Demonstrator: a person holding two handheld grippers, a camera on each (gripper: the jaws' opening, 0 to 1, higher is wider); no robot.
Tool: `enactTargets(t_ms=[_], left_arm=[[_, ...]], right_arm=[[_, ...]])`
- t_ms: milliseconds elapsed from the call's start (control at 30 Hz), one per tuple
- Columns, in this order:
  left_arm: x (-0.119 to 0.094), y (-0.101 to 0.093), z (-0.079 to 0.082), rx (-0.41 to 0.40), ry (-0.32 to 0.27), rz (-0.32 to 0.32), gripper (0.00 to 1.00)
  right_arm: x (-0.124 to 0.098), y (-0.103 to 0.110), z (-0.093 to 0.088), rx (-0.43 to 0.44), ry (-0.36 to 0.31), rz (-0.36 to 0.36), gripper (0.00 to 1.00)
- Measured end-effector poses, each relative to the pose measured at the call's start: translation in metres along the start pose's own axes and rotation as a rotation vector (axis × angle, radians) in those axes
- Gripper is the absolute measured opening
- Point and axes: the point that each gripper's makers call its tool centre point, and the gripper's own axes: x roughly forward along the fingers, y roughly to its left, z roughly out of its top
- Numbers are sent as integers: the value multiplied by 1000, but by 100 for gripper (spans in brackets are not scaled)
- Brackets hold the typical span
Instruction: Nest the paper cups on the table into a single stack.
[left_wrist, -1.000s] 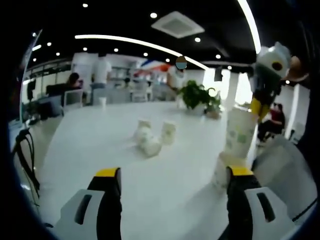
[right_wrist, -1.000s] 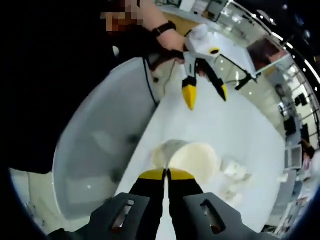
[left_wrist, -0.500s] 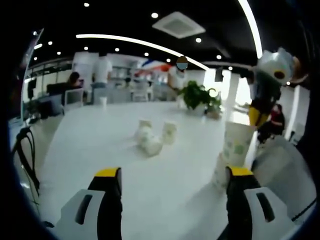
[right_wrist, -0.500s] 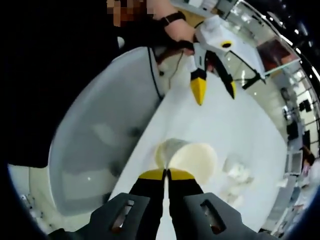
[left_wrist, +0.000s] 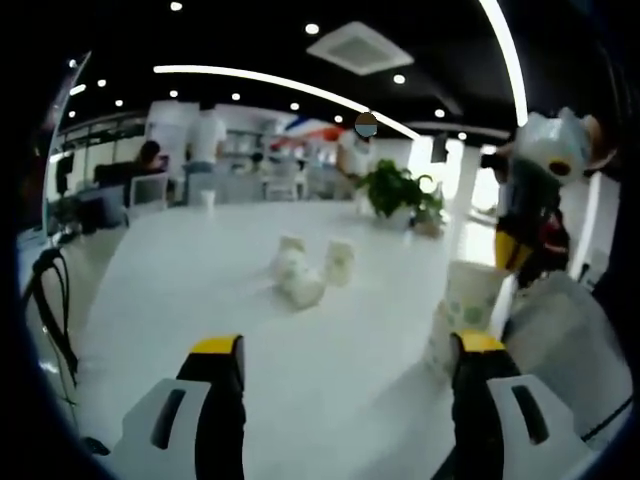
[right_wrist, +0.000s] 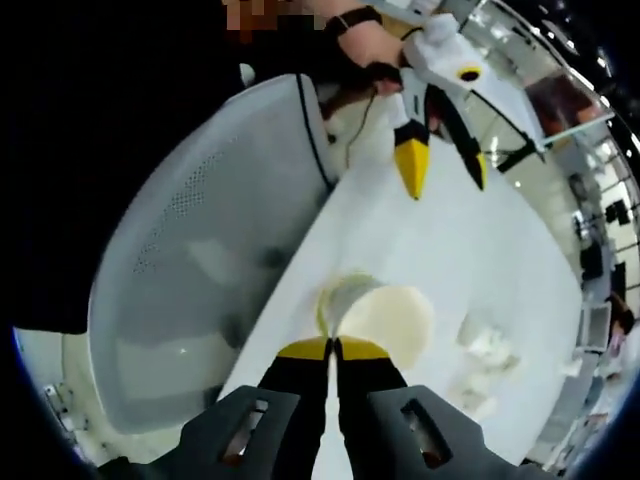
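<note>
- Right claw (right_wrist: 335, 347): yellow-tipped jaws pressed together on the rim of a paper cup (right_wrist: 385, 317); in the right gripper view the cup's open mouth faces the camera, just above the jaw tips; a second cup rim shows just behind it on the left, so it seems to sit over another cup.
- Same right claw (left_wrist: 512, 255), seen in the left gripper view at the right edge: it reaches down to the top of the held cup (left_wrist: 471, 297), which is upright with a faint green print; the cup sits on a lower cup at the near right side of the tabletop (left_wrist: 230, 290).
- Left claw (left_wrist: 340, 350): jaws spread wide, nothing between them; it hovers above the white tabletop; in the right gripper view it appears (right_wrist: 440, 170) at the top, jaws apart, gripped by a person's hand (right_wrist: 365, 50).
- Loose cups (left_wrist: 300, 275): a small cluster mid-tabletop, well apart from both claws; one stands upright, the others lie on their sides; the same cluster (right_wrist: 488, 350) shows to the right of the held cup in the right gripper view.
- Chair (right_wrist: 190, 270): pale mesh back, beside the tabletop edge.
- Potted plant (left_wrist: 398, 192): green, at the far edge of the tabletop.
- Background: people standing and seated, office desks, ceiling light strips.
</note>
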Motion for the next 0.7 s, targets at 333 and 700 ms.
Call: enactTargets(t_ms=[333, 700], left_arm=[[0, 0, -4, -6, 9, 2, 82], [-3, 2, -5, -12, 14, 10, 82]], right_arm=[[11, 1, 1, -39, 12, 8, 0], [18, 4, -2, -32, 1, 27, 3]])
